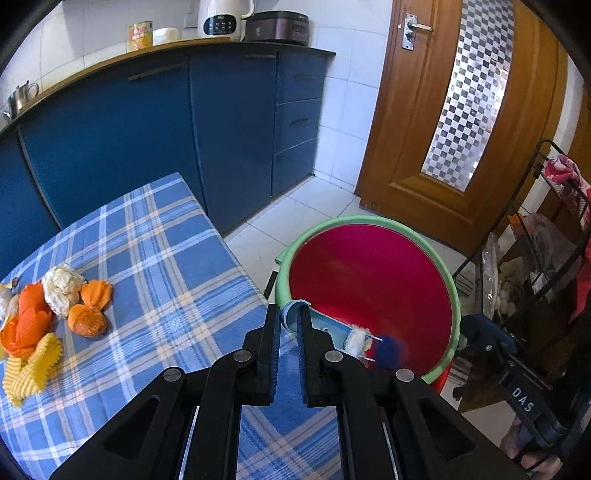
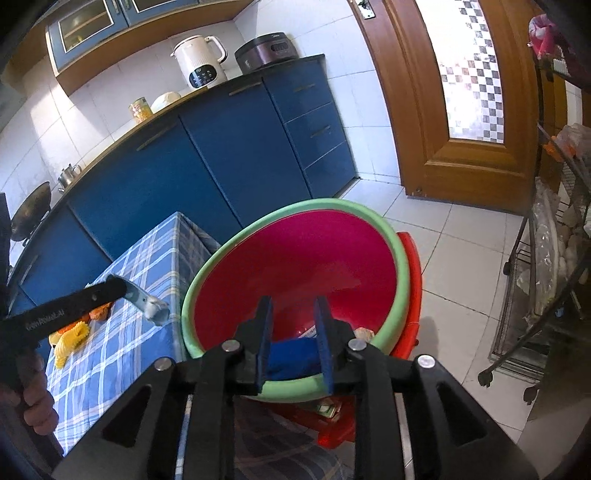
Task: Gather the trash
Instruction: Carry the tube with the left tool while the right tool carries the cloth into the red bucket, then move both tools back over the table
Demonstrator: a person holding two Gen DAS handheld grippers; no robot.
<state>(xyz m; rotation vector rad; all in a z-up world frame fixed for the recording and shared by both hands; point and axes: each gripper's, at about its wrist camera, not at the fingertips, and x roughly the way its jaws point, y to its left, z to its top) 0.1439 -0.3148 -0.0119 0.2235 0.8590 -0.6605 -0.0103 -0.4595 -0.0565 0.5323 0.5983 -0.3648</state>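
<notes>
A red basin with a green rim stands beside the checked table. My left gripper is shut on the handle of a light blue dustpan, held over the basin's near rim. A white crumpled scrap and a blue scrap sit at the pan's far end. My right gripper is open over the basin, with a blue piece low between its fingers, not pinched. Orange, white and yellow trash lies on the table's left.
Blue cabinets with a kettle and a cooker stand behind. A wooden door is at the right. A black wire rack stands right of the basin. A red stool carries the basin.
</notes>
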